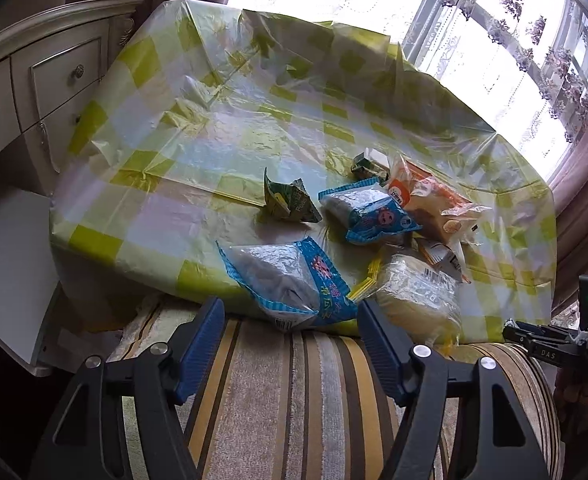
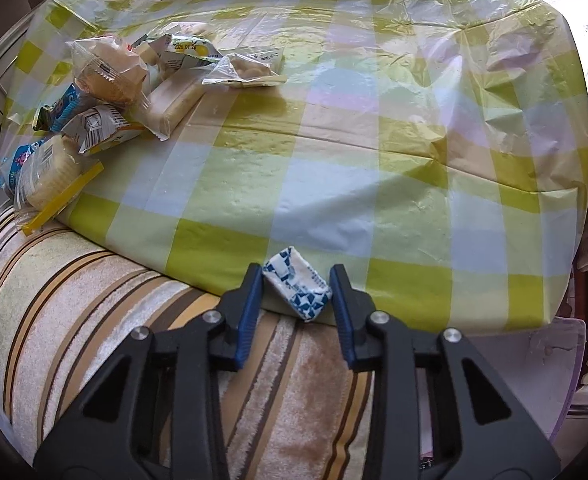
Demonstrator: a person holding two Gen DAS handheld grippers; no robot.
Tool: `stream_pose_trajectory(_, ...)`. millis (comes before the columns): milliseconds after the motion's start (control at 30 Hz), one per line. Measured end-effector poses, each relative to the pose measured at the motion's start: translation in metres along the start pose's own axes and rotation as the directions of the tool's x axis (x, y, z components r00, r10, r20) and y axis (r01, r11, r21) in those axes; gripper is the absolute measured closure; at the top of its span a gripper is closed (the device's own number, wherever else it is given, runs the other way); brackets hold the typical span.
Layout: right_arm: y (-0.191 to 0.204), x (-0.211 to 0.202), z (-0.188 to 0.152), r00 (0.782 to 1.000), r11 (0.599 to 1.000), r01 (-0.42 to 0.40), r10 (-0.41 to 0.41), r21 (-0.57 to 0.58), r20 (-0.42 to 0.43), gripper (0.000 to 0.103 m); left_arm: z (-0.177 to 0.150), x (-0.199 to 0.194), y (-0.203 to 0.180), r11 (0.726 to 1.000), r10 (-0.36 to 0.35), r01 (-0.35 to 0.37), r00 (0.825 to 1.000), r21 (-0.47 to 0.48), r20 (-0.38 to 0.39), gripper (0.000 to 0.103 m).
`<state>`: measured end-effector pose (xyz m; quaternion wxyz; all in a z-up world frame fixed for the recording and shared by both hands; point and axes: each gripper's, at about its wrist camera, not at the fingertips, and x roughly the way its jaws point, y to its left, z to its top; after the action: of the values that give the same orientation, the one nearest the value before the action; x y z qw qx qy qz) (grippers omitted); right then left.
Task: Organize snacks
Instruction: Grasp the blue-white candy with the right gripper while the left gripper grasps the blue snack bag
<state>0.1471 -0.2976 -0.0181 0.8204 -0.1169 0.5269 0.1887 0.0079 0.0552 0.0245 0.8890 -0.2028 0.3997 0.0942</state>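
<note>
Left wrist view: the left gripper (image 1: pixel 290 312) stands wide, empty; the blue-edged snack packet (image 1: pixel 290 280) lies just ahead between its fingertips, long axis crossing the gap.

Right wrist view: the right gripper (image 2: pixel 297 280) is narrowed around 1 blue-and-white candy (image 2: pixel 295 285), the pads at its sides, its long axis slanting across them.
</note>
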Motion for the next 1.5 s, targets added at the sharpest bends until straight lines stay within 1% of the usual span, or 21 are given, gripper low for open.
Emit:
stream_pose_trajectory(233, 0.0, -0.004, -0.005, 0.999, 0.997, -0.043, 0.041, 0.057, 0.03, 0.066, 0.002, 0.011, 0.008, 0.999, 0.018, -0.019, 0.999, -0.036, -0.039, 0.033)
stream_pose_trajectory(400, -0.003, -0.004, -0.003, 0.998, 0.994, -0.06, 0.057, 0.088, 0.038, 0.066, 0.007, 0.021, 0.008, 0.999, -0.003, 0.0, 0.998, -0.044, -0.065, 0.033)
stream_pose_trajectory(600, 0.0, 0.001, 0.001, 0.998, 0.994, -0.045, 0.04, 0.096, 0.056, 0.066, 0.017, 0.039, 0.009, 0.998, -0.012, 0.005, 0.995, -0.07, -0.102, 0.033)
stream_pose_trajectory(767, 0.001, 0.001, 0.0, 0.997, 0.994, -0.032, 0.025, 0.1, 0.066, 0.066, 0.022, 0.056, 0.002, 0.999, 0.016, -0.023, 0.99, -0.049, -0.143, 0.033)
stream_pose_trajectory(800, 0.001, 0.001, 0.0, 0.997, 0.994, -0.031, 0.024, 0.1, 0.066, 0.066, 0.022, 0.059, 0.0, 0.999, 0.018, -0.024, 0.988, -0.04, -0.15, 0.035)
stream_pose_trajectory(867, 0.001, 0.001, 0.0, 0.997, 0.994, -0.029, 0.023, 0.101, 0.067, 0.065, 0.023, 0.064, -0.005, 1.0, 0.012, -0.016, 0.987, -0.023, -0.163, 0.05)
stream_pose_trajectory(900, 0.0, 0.001, 0.0, 0.997, 0.994, -0.029, 0.022, 0.102, 0.068, 0.065, 0.023, 0.067, -0.008, 1.0, 0.005, -0.008, 0.986, -0.016, -0.166, 0.054)
stream_pose_trajectory(933, 0.0, 0.001, 0.0, 0.997, 0.994, -0.029, 0.022, 0.103, 0.07, 0.065, 0.023, 0.068, -0.01, 1.0, 0.002, -0.004, 0.986, -0.01, -0.165, 0.058)
stream_pose_trajectory(967, 0.0, 0.001, 0.0, 0.997, 0.994, -0.03, 0.022, 0.104, 0.071, 0.065, 0.024, 0.068, -0.012, 1.0, 0.01, -0.011, 0.987, -0.001, -0.16, 0.06)
stream_pose_trajectory(1133, -0.002, 0.001, -0.001, 0.997, 0.992, -0.03, 0.021, 0.119, 0.078, 0.066, 0.025, 0.065, -0.014, 1.0, 0.02, -0.02, 0.991, 0.003, -0.129, 0.067)
stream_pose_trajectory(1300, -0.006, -0.003, -0.004, 0.995, 0.989, -0.031, 0.017, 0.144, 0.093, 0.066, 0.024, 0.054, -0.009, 0.999, 0.03, -0.031, 0.995, -0.017, -0.096, 0.069)
stream_pose_trajectory(1400, -0.006, -0.008, -0.006, 0.994, 0.989, -0.024, 0.007, 0.149, 0.109, 0.066, 0.024, 0.042, -0.007, 0.999, 0.04, -0.041, 0.998, -0.031, -0.058, 0.069)
stream_pose_trajectory(1500, -0.008, -0.012, -0.009, 0.992, 0.987, -0.023, 0.003, 0.161, 0.124, 0.066, 0.025, 0.029, -0.008, 0.999, 0.034, -0.035, 0.999, -0.034, -0.015, 0.069)
